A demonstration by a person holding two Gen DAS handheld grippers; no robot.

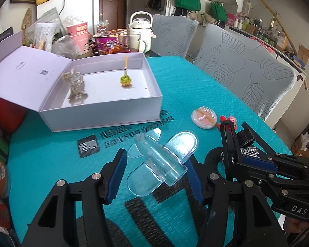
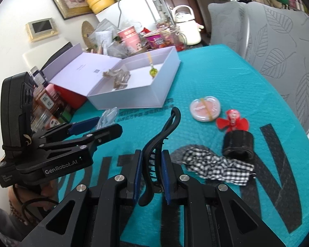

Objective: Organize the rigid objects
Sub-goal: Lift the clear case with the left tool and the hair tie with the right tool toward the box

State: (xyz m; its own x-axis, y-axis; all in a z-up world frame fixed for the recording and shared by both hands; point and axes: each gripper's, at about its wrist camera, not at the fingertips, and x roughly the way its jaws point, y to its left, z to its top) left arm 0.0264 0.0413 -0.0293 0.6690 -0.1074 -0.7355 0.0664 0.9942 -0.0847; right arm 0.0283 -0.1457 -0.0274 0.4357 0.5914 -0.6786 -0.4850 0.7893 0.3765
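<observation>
My left gripper [image 1: 157, 175] is open around a clear plastic piece [image 1: 162, 160] that lies on the teal table mat [image 1: 195, 86]; the blue pads stand apart from its sides. My right gripper [image 2: 152, 175] is shut on a black hair claw clip [image 2: 160, 144], which also shows in the left wrist view [image 1: 229, 142]. An open white box [image 1: 105, 111] sits at the back left, holding a beige figurine [image 1: 76, 88] and a green ball charm on a stick [image 1: 125, 80].
On the mat lie a pink round compact [image 2: 205, 108], a red propeller toy [image 2: 232, 121], a black cuff [image 2: 238, 145] and a checked cloth [image 2: 216, 164]. Cups, noodle tubs and a white kettle [image 1: 140, 28] crowd the far edge. Grey chairs [image 1: 247, 65] stand at the right.
</observation>
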